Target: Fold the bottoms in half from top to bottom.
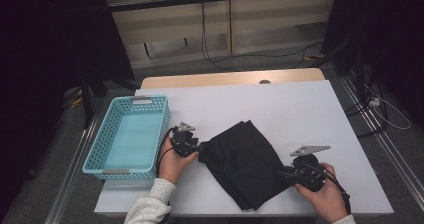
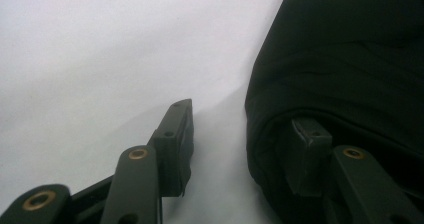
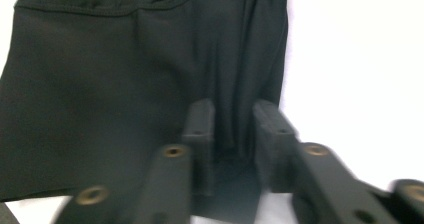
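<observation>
The left gripper point(image 1: 196, 149) stood partly open at the left edge of the folded black cloth garment point(image 1: 245, 161), one jaw against the fabric, the other on bare white table point(image 1: 300, 109); the right gripper point(image 1: 284, 174) sat released, jaws astride a fold at the right edge; the light-blue perforated plastic basket point(image 1: 100, 151) lay left; open room lay far and right.

A white table point(image 1: 300, 109) carries a folded black garment point(image 1: 245, 161) and a turquoise basket point(image 1: 107, 134).
</observation>
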A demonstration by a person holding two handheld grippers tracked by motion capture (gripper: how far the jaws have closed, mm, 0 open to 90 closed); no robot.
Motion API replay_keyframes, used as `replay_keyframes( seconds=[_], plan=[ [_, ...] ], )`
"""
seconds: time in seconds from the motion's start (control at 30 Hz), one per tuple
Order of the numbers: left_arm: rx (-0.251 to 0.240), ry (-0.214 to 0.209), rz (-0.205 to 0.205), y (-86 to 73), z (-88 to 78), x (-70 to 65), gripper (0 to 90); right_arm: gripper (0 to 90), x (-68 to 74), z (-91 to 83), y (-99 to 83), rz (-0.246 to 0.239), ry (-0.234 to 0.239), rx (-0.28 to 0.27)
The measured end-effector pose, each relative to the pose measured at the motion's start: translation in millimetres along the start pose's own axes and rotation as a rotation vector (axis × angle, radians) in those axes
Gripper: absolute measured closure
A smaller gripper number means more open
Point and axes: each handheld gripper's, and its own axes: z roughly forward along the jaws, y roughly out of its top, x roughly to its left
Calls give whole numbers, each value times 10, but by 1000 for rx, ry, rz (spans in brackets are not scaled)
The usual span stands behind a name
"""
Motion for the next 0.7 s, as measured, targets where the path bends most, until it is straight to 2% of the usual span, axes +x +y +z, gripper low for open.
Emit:
replay_keyframes(
  seconds=[0.03,0.07,0.1,0.17,0.23,0.27,0.3,0.4,0.47,0.6,0.7],
  plan=[
    [-1,-6,-1,-1,-1,5,513,576,2,-9,10,-15,-16,-14],
    [-2,-10,-6,-2,-1,8,497,437,-19,-21,16,-1,-46,-64],
    [-4,-16,-12,-1,-2,11,481,395,-38,-14,16,12,-53,-80],
    [2,-26,-36,4,-13,17,464,402,-53,1,11,22,-47,-81],
    [15,-10,-59,14,-48,29,422,399,-59,51,-10,31,-22,-69],
    [7,-5,-82,22,-78,33,409,391,-55,83,-22,22,-25,-51],
    [-7,-2,-102,34,-108,31,391,391,-41,89,-29,7,-33,-62],
    [-31,2,-127,82,-202,36,333,355,-18,99,-16,-15,-34,-50],
    [-61,-16,-144,128,-211,29,315,339,-19,103,-18,-15,-32,-55],
    [-70,-26,-139,187,-168,18,280,295,-27,125,-28,-30,-32,-73],
    [-43,-28,-128,194,-104,5,276,284,-23,128,-34,-36,-29,-74]
  ],
)
